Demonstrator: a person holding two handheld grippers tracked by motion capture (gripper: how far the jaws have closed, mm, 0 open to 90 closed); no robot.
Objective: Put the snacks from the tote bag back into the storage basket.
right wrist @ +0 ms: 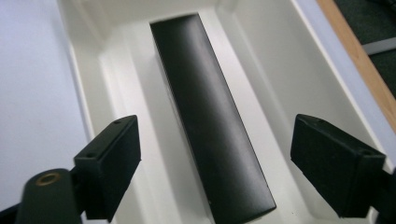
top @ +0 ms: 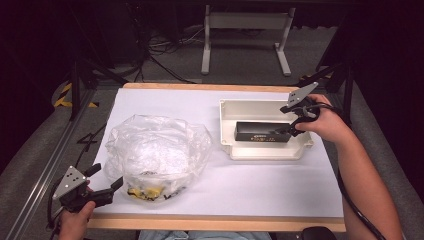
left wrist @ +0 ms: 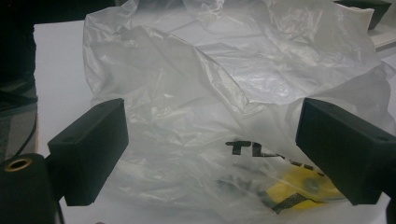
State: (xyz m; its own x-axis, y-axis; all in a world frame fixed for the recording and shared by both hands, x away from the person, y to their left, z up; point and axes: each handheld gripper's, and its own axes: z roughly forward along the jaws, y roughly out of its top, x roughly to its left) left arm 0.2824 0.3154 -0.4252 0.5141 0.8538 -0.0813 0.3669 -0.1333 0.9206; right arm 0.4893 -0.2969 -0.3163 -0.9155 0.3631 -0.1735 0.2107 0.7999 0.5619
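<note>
The black box (top: 261, 132) lies in the white tray (top: 265, 152), right gripper (right wrist: 215, 163) jaws spread clear of it, while the bag (top: 157, 155) waits before the left gripper (left wrist: 210, 154), jaws also spread.

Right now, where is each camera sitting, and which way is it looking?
High view: above the person's table edge, looking forward and down at the plastic bag and white tray; both forearms show.
Left gripper view: on the left claw, facing the bag; its open jaws show.
Right gripper view: on the right claw, looking down into the tray at the black box.
Shared: the high and right views both show the box.
</note>
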